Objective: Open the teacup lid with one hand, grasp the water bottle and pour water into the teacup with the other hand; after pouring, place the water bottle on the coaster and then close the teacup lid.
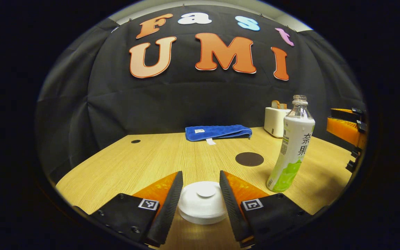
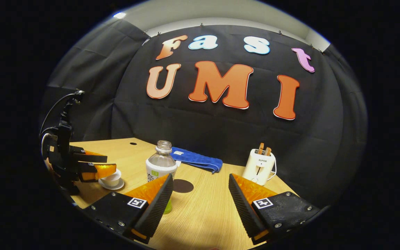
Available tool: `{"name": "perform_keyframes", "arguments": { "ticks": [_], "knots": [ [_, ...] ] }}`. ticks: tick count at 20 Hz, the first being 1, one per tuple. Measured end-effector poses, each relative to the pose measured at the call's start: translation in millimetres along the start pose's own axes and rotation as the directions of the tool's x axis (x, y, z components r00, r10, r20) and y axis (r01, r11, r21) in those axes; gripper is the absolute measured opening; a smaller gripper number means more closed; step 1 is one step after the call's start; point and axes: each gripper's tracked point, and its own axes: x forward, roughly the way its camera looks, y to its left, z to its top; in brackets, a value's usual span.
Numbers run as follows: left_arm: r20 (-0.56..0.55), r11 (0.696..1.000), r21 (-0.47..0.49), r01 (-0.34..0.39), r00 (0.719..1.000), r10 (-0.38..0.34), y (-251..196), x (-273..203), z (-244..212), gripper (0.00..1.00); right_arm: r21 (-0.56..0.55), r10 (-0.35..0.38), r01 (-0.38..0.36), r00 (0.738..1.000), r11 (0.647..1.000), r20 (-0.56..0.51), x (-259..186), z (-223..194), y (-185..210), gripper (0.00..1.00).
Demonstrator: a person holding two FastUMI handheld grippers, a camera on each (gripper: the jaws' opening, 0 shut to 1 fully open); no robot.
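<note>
Left gripper view, left to right. Left gripper [image 1: 200, 194]: jaws part-open, straddling the white teacup lid [image 1: 202, 202]. The lid sits between the two fingers, filling most of the gap; whether the pads press on it cannot be told. A folded blue towel [image 1: 218, 132] with a small white tag lies at the far edge of the wooden worktop [image 1: 144, 159]. A dark round coaster [image 1: 249, 159] lies flat, bare, right of centre. The water bottle [image 1: 292, 146] stands upright and uncapped just right of the coaster, apart from it. It has a white and green sleeve printed with dark Chinese characters, which I leave unread. A white toaster [image 1: 274, 121] stands behind the bottle, by the wall.

Right gripper view, left to right. The left gripper [image 2: 94, 166] shows at the far left over the white teacup [image 2: 111, 180], which sits on its saucer [image 2: 112, 185]; how the fingers stand there is too small to judge. The water bottle [image 2: 160, 163] stands beside the near left finger of the right gripper, partly hidden behind it. The coaster [image 2: 182, 186] lies just past the bottle. Right gripper [image 2: 200, 194]: jaws wide open, holding nothing, bare worktop [image 2: 203, 215] between them. The towel [image 2: 196, 159] lies behind. The toaster [image 2: 259, 167] stands to the right with two slices showing and dark brand lettering on its front.
</note>
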Motion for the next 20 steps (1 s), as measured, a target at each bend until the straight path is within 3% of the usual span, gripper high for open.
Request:
{"name": "perform_keyframes", "arguments": {
  "ticks": [10, 15, 20],
  "knots": [
    [-0.029, 0.999, 0.041, -0.002, 1.0, 0.003, -0.8, 9.2, -4.7, 0.33, 0.019, 0.005, -0.005, 1.0, 1.0, -0.021, 0.4, -13.2, -3.1, 0.96],
    [0.025, 0.999, 0.038, -0.013, 1.0, 0.012, 2.3, 6.7, 10.9, 0.32, 0.03, 0.041, -0.041, 0.999, 0.999, -0.031, 3.1, -17.6, 9.4, 0.96],
    [0.071, 0.998, 0.034, -0.05, 0.996, 0.048, 15.2, -2.4, 27.7, 0.32, 0.064, 0.133, -0.129, 0.99, 0.99, -0.051, 10.6, -25.5, 44.7, 0.96]
  ]
}}
